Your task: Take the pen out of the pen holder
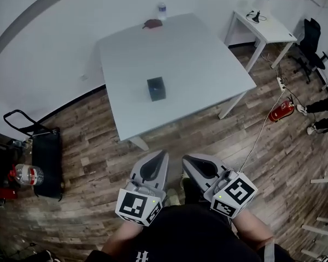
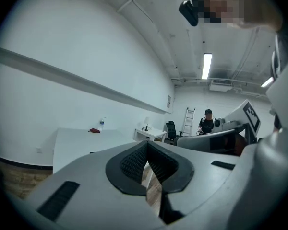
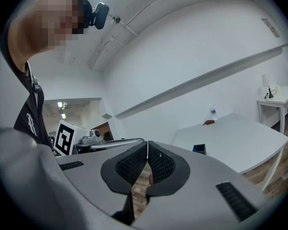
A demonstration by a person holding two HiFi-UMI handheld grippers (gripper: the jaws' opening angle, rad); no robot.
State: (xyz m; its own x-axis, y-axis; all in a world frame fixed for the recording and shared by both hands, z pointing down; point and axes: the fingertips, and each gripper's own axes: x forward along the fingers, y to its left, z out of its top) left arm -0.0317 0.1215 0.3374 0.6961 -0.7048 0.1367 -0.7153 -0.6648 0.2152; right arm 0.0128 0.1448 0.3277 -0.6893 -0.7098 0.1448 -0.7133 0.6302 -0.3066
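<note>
The pen holder is a small dark square box standing near the middle of the white table; it also shows small and dark in the right gripper view. No pen can be made out in it at this distance. My left gripper and right gripper are held side by side close to my body, over the wooden floor, well short of the table's near edge. Each has its jaws shut with nothing between them: the pads meet in the left gripper view and in the right gripper view.
A water bottle and a small red thing sit at the table's far edge. A small white side table, an office chair, a red extinguisher and a cable lie to the right. A black cart stands left.
</note>
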